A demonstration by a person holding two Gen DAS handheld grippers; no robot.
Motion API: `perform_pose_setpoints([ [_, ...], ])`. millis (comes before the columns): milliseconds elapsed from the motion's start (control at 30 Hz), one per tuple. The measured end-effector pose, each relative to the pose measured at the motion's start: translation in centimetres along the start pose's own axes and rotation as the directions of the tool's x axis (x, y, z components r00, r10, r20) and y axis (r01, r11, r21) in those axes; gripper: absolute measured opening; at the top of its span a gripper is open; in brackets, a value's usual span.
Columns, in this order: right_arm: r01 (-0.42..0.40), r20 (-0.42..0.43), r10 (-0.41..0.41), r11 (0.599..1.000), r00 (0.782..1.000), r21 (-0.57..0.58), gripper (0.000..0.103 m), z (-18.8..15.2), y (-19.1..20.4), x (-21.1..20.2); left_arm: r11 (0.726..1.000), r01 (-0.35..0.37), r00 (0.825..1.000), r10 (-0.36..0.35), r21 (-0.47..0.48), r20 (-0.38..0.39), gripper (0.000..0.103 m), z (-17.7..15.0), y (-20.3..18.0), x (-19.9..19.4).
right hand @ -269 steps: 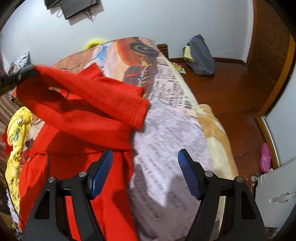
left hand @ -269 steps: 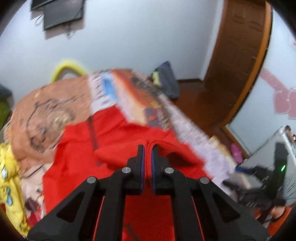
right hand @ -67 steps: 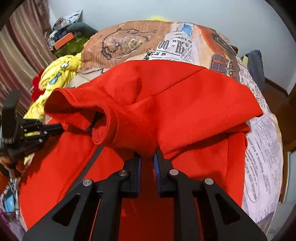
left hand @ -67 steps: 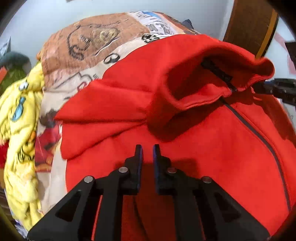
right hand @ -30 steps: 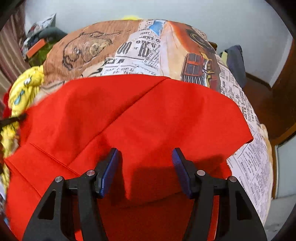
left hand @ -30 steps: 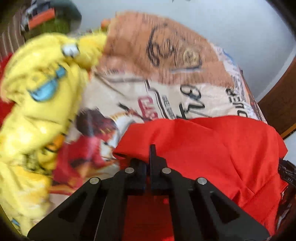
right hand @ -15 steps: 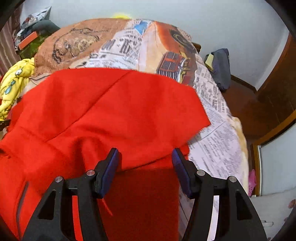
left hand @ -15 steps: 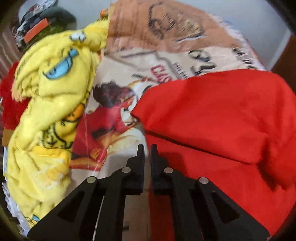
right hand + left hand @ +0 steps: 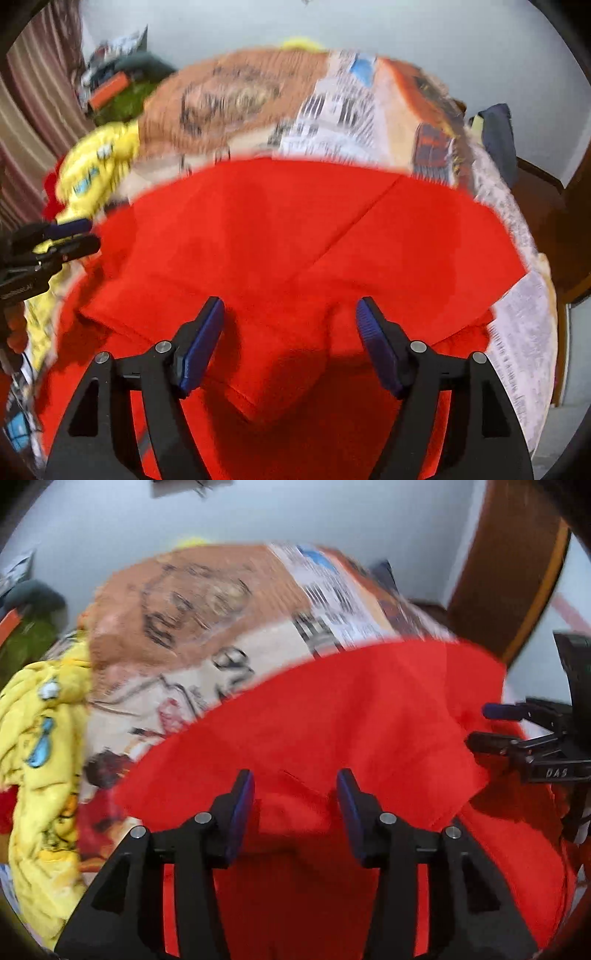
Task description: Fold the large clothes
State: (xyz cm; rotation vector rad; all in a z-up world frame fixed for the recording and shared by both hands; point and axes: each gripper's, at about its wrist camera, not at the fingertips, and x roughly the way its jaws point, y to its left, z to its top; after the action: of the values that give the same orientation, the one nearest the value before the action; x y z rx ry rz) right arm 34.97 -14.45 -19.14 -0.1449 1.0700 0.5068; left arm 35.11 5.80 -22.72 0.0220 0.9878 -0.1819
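Red garment folded on the bedspread.
Left gripper and right gripper gape empty above it.

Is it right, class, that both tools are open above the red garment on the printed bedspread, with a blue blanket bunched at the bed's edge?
Not quite. The bunched blanket is yellow, not blue, as the left wrist view shows. The rest holds: the left tool and right tool are open above the red garment on the printed bedspread.
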Motion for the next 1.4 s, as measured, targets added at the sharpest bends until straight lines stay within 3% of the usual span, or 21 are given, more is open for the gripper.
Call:
perform_pose_setpoints([
  [67,0.008,-0.059,-0.01,1.0,0.998,-0.024,0.07,-1.0,0.1,1.3,1.0,-0.006,0.998,0.008,0.03,-0.059,0.047,-0.8,-1.1,2.1],
  [100,0.006,-0.079,-0.008,1.0,0.997,-0.028,0.073,-1.4,0.0,1.7,0.999,-0.017,0.997,0.02,0.041,-0.07,0.053,-1.3,-1.3,2.5],
  [200,-0.007,-0.073,0.007,1.0,0.997,-0.005,0.082,-2.5,-1.0,1.0,0.997,-0.065,0.997,0.066,0.047,-0.04,0.068,-2.6,-1.3,2.4],
  [400,-0.033,-0.073,0.038,0.997,0.997,0.065,0.082,-4.6,-2.8,-1.2,0.999,-0.041,0.997,0.044,0.034,-0.069,0.07,-4.9,0.2,0.2],
  [667,0.031,-0.048,-0.026,0.993,0.999,0.11,0.082,-6.2,-2.9,-4.2,0.991,-0.134,0.977,0.129,-0.02,-0.168,0.071,-8.7,3.8,-2.4],
  [1067,0.087,0.074,-0.099,0.985,0.992,0.146,0.082,-8.6,-3.4,-12.2,0.965,-0.194,0.981,0.186,-0.175,-0.059,0.071,-12.4,8.1,-12.3],
  [1233,0.103,0.121,-0.125,0.98,0.985,0.171,0.082,-9.8,-3.9,-14.8,0.959,-0.149,0.989,0.14,-0.24,-0.055,0.072,-14.4,9.1,-14.2],
  [1400,0.119,0.077,-0.137,0.972,0.988,0.205,0.083,-12.3,-4.7,-14.5,0.948,-0.081,0.991,0.042,-0.306,-0.13,0.072,-17.7,9.5,-13.1],
])
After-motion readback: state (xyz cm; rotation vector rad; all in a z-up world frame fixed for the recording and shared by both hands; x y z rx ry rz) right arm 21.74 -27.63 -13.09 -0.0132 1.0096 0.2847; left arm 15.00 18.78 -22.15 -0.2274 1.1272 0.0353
